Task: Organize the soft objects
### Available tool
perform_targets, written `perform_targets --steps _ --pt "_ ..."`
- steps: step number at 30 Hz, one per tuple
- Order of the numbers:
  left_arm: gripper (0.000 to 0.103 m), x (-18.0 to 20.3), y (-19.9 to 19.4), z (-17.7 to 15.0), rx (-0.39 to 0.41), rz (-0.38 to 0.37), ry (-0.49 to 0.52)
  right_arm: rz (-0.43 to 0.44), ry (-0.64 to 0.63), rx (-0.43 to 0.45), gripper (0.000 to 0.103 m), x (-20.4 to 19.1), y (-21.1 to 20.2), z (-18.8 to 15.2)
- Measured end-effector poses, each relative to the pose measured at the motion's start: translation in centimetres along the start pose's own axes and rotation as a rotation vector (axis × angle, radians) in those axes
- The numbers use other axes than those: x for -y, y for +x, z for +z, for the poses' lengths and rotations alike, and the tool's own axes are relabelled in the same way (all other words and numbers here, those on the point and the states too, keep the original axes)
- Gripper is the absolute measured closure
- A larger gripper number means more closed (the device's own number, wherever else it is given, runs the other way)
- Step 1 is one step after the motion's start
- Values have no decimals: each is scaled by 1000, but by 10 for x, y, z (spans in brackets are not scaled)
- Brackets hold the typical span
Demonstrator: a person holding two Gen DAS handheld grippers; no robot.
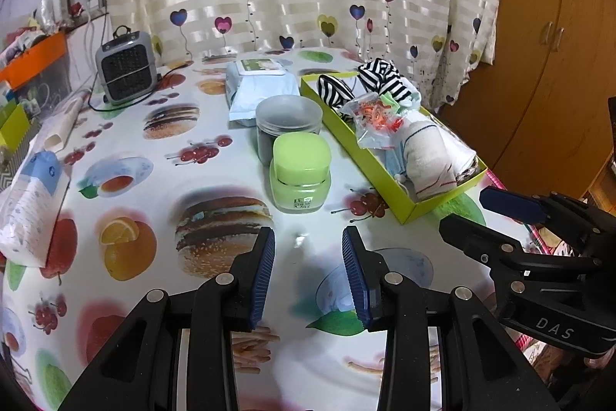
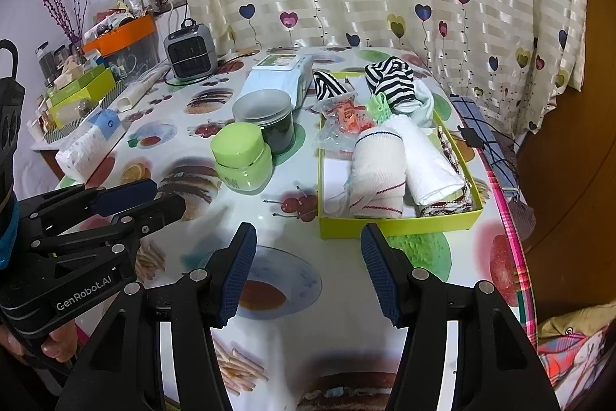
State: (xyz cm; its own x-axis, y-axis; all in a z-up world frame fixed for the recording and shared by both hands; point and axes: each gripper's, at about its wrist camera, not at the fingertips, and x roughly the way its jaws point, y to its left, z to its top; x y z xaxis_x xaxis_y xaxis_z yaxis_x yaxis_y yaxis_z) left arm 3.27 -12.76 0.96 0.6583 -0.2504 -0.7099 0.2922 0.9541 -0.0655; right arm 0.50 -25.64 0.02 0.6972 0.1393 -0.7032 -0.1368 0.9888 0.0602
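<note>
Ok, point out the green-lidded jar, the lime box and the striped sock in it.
green-lidded jar (image 1: 301,153), left wrist view, on its lid.
lime box (image 2: 396,227), right wrist view, on its near wall.
striped sock (image 2: 390,76), right wrist view, on the bunched striped fabric.

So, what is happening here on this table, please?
A person holds two grippers above the table, both open and empty. The left gripper and the right gripper hover over bare tablecloth. The green box already holds rolled towels, striped socks and a plastic bag. Two jars stand beside it.
</note>
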Motion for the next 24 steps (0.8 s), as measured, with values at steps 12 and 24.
perform_targets --steps 12,24 --pt "69 0 1 0 -2 -1 0 -1 1 -6 45 0 3 0" --pt "69 0 1 0 -2 -1 -1 -1 0 -5 45 0 3 0"
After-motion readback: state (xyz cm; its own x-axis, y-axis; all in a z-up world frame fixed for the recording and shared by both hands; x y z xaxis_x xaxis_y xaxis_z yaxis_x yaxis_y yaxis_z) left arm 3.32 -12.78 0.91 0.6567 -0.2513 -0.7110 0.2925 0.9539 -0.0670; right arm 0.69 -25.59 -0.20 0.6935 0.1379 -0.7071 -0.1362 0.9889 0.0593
